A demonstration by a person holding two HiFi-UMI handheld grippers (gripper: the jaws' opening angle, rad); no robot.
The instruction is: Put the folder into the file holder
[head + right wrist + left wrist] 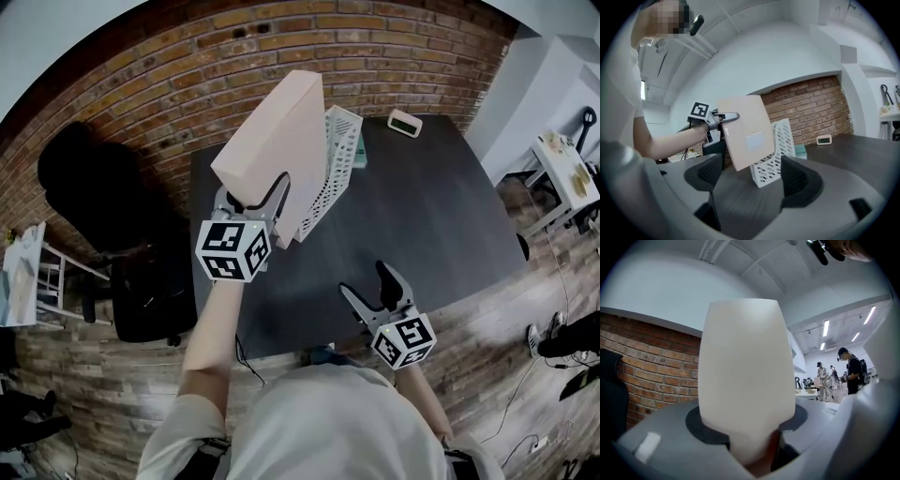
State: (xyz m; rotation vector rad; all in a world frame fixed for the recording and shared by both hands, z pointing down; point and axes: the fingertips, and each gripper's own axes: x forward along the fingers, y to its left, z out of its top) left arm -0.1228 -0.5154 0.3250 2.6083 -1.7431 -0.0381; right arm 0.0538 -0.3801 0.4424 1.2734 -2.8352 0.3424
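The left tool (255, 195) pinches the pale pink folder (277, 141) by one edge, its 2 jaws pressed on either face. In the left gripper view the folder (745, 376) fills the gap between the jaws and blocks most of the scene. The folder hangs in the air above the desk (431, 206), tilted, with its top leaning toward 1 o'clock in the head view. It is not inside the white perforated file holder (339, 159), which stands on the desk just at 3 o'clock of the folder. In the right gripper view the folder's lower corner overlaps the front of the file holder (780, 145); whether they touch cannot be told.

The right tool (367, 286) is at 5 o'clock of the file holder, over the near desk edge, with its jaws spread and nothing between them.

A small teal thing (359, 159) lies beside the file holder. A small digital clock (404, 122) sits at 1 o'clock near the far desk edge, before a brick wall (187, 56). A black chair (103, 206) stands at 9 o'clock of the desk.
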